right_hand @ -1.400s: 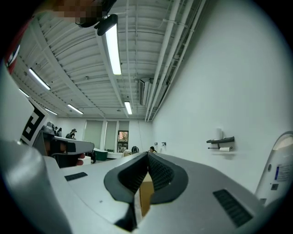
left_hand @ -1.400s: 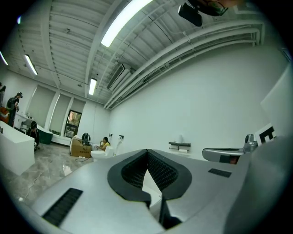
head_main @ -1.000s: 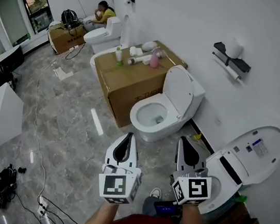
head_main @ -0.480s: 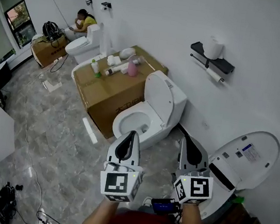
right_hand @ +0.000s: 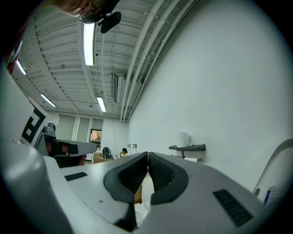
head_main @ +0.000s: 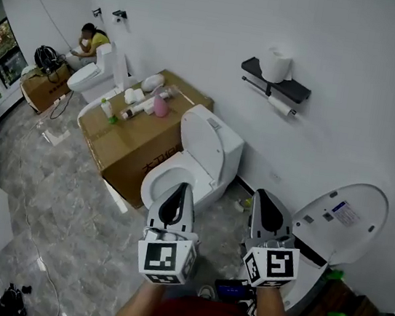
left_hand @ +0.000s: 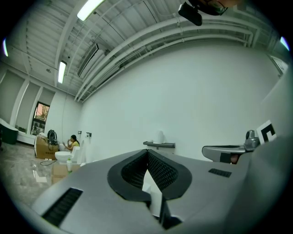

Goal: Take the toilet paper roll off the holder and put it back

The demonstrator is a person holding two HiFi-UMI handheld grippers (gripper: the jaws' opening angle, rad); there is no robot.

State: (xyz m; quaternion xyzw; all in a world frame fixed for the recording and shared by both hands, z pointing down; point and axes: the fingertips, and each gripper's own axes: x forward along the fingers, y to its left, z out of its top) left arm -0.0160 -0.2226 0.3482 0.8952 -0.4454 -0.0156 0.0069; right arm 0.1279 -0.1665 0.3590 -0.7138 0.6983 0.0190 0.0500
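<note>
Black holder (head_main: 296, 90) on white wall: toilet paper roll (head_main: 281, 106) hangs under its shelf, second roll (head_main: 275, 64) stands on shelf top, left end. Left gripper (head_main: 181, 189) and right gripper (head_main: 263, 199) both pressed together, nothing between, well apart from holder. Open toilet (head_main: 205, 155) ahead of left gripper; cardboard box (head_main: 134, 137) beside toilet.

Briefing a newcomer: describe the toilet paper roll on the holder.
On the white wall hangs a black shelf. The toilet paper roll lies sideways on the bar beneath it, unlike the upright roll standing on top.
</note>
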